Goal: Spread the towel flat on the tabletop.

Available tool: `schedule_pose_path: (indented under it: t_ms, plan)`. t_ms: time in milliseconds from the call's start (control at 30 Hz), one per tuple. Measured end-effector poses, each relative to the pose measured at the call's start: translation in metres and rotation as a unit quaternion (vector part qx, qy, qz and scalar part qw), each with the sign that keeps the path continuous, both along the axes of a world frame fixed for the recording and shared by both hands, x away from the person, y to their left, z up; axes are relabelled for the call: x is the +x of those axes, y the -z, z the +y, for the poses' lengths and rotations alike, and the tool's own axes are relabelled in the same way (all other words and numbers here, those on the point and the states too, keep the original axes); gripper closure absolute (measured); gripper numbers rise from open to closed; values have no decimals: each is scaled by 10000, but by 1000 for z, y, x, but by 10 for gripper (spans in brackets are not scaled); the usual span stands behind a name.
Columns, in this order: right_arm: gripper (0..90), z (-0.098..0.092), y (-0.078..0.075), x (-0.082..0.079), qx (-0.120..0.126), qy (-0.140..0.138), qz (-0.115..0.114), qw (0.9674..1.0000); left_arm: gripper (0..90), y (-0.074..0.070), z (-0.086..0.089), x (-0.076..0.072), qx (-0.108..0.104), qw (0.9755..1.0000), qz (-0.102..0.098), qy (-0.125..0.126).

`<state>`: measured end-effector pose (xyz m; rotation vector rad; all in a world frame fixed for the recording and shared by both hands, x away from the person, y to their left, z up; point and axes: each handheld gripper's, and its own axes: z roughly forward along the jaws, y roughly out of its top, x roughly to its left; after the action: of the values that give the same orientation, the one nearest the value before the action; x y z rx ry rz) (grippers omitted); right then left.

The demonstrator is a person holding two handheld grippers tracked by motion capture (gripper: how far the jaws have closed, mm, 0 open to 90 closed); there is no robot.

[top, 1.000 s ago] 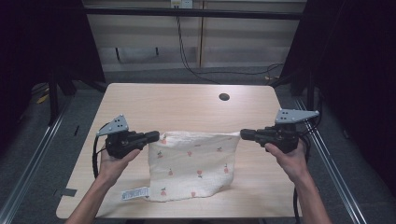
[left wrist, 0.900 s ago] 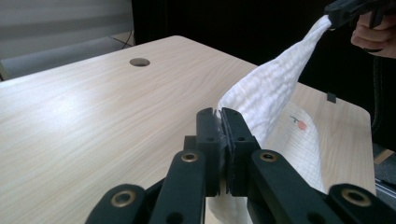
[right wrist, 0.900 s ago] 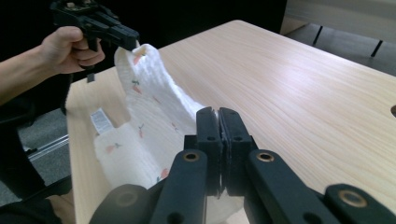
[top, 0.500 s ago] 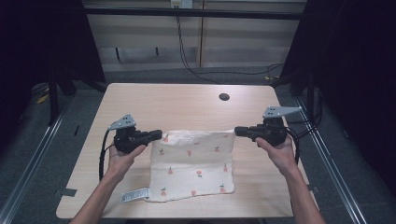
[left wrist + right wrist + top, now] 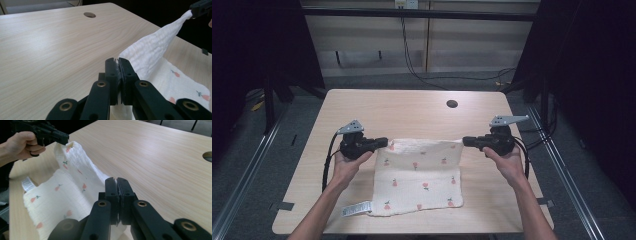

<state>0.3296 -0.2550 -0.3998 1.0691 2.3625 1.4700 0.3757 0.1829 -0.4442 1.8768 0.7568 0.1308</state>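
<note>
The left tool (image 5: 382,143) is clenched on one far corner of the cloth (image 5: 419,177), the right tool (image 5: 468,141) on the other, so its far edge hangs taut between them just above the counter (image 5: 412,112) while the near half lies flat.

The risk, as I judge it, is a corner slipping free: each tool pinches only a sliver of fabric (little margin), and pulling the hands further apart could tug it out. Uneven lowering would leave a skewed fold.

The cloth is nearly square; its stretched edge runs left to right, and the label (image 5: 357,208) sits at the near-left corner.
</note>
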Motion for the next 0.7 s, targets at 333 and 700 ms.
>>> schedule_pose_path:
  t_ms: [333,700]
  plan:
    - [877,-9,16,16,7,253,155,9996,866,17,-11,22,16,9998,213,9]
    - [875,-3,46,39,-180,446,144,9987,830,27,-12,34,62,9992,391,-76]
